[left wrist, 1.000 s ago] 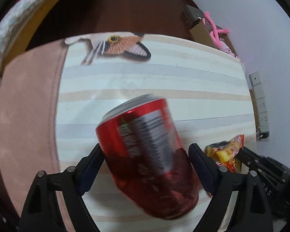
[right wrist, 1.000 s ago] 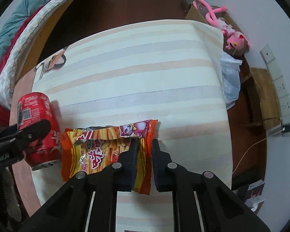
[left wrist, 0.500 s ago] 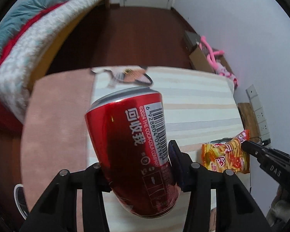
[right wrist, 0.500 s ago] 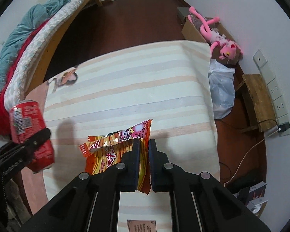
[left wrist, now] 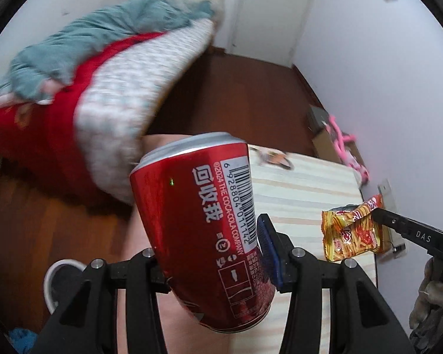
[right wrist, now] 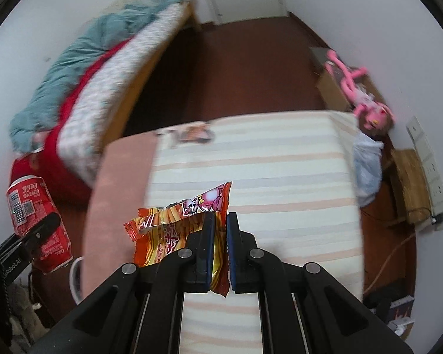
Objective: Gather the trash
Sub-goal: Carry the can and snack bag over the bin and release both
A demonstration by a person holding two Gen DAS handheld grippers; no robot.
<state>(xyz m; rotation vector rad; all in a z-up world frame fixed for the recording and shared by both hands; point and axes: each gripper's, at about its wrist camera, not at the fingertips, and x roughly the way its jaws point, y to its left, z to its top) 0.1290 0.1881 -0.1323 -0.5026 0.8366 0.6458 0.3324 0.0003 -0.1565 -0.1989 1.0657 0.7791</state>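
- left gripper (left wrist: 212,258) angled downward, jaws clamped on the red can (left wrist: 203,221);
- right gripper (right wrist: 220,247) angled downward, jaws pinched tight on the snack wrapper (right wrist: 177,230)

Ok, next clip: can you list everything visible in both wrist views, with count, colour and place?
Red aluminium cola can: one, red with white print, tilted, clamped in the left claw.
Crinkled foil snack packet: one, orange and yellow, pinched in the right claw.
Striped cloth-covered table: one, cream with peach and grey stripes, below both claws.
Bed with heaped bedding: one, teal, red and white, at left.
Pink plush toy: one, by the right wall.
Pale plastic bag: one, on the floor past the table's right edge.
White wall sockets: several, right wall.
Dark wooden floor: reddish brown.
Left claw: black, blue pads, shut on the can.
Right claw: black, shut on the packet.
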